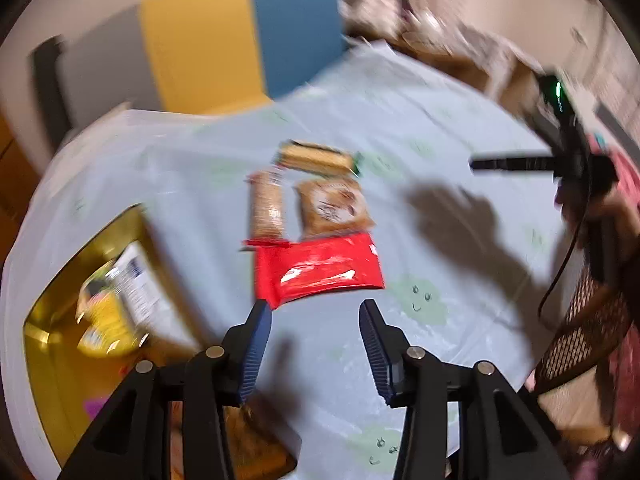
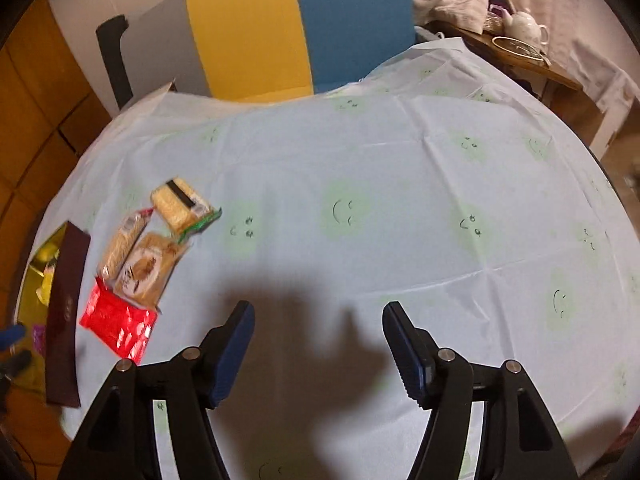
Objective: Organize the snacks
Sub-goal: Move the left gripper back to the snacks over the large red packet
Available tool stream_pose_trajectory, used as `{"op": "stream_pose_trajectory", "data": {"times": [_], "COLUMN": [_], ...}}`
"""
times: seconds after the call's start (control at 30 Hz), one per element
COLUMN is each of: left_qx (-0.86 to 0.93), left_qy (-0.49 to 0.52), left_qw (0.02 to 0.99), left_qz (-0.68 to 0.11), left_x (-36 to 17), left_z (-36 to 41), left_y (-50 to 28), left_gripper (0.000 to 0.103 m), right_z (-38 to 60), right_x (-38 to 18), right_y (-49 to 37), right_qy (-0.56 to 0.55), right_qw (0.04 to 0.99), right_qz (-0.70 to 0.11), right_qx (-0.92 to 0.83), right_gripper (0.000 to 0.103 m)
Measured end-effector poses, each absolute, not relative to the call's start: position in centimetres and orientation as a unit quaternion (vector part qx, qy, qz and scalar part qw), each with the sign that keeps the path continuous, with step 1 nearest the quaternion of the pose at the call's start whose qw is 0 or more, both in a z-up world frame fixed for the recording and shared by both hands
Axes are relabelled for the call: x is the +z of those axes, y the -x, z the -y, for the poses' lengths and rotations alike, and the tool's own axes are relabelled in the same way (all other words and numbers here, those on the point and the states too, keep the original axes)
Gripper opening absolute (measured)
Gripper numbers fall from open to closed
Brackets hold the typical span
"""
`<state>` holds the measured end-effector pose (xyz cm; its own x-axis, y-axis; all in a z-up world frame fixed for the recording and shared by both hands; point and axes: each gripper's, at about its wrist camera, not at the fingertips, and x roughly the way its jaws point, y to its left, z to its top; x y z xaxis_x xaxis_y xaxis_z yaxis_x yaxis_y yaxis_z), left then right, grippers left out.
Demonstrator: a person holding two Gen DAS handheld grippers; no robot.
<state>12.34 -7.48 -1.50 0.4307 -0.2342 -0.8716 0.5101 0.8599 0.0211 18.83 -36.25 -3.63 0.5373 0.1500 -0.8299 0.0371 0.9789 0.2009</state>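
Note:
Several snack packs lie together on the pale blue tablecloth: a red packet (image 1: 320, 270) (image 2: 119, 326), a brown cookie pack (image 1: 333, 207) (image 2: 150, 270), a cracker sleeve (image 1: 266, 210) (image 2: 120, 246) and a yellow wafer pack (image 1: 316, 159) (image 2: 180, 204). My left gripper (image 1: 316, 306) is open and empty, hovering just in front of the red packet. My right gripper (image 2: 319, 308) is open and empty over bare cloth, to the right of the snacks. A gold box (image 1: 52, 308) (image 2: 40, 264) at the table's left edge holds a yellow packet (image 1: 106, 320) and a white one (image 1: 138, 280).
The box's dark brown wall (image 2: 66, 312) stands beside the red packet. A yellow and blue chair (image 1: 240, 40) (image 2: 296, 28) is behind the table. A side table with a white teapot (image 2: 524, 26) is at the back right. The right gripper's body (image 1: 560, 140) shows at right.

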Motion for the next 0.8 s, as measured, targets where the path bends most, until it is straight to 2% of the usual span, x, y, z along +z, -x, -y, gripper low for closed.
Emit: {"op": "stream_pose_trajectory", "data": {"times": [0.23, 0.47, 0.63, 0.8], "left_qx": [-0.285, -0.335, -0.358, -0.365], "left_qy": [-0.215, -0.311, -0.333, -0.291], "left_qw": [0.786, 0.724, 0.685, 0.684], "left_qz": [-0.505, -0.517, -0.54, -0.56], "left_x": [-3.6, -5.7, -7.5, -7.5], "left_z": [11.0, 14.0, 15.0, 14.1], "left_y": [-16.6, -18.3, -19.3, -19.1], "left_gripper": [0.047, 0.056, 0.057, 0.067], "right_z": [36.4, 36.2, 36.3, 36.3], "right_x": [-3.0, -2.6, -2.5, -2.4], "right_y": [-18.7, -18.5, -18.5, -18.5], "right_qy": [-0.102, -0.109, -0.107, -0.105], "right_qw": [0.878, 0.88, 0.88, 0.881], "right_qz": [-0.466, -0.461, -0.461, -0.459], "right_qx": [0.041, 0.039, 0.036, 0.034], "right_gripper": [0.069, 0.069, 0.07, 0.07]}}
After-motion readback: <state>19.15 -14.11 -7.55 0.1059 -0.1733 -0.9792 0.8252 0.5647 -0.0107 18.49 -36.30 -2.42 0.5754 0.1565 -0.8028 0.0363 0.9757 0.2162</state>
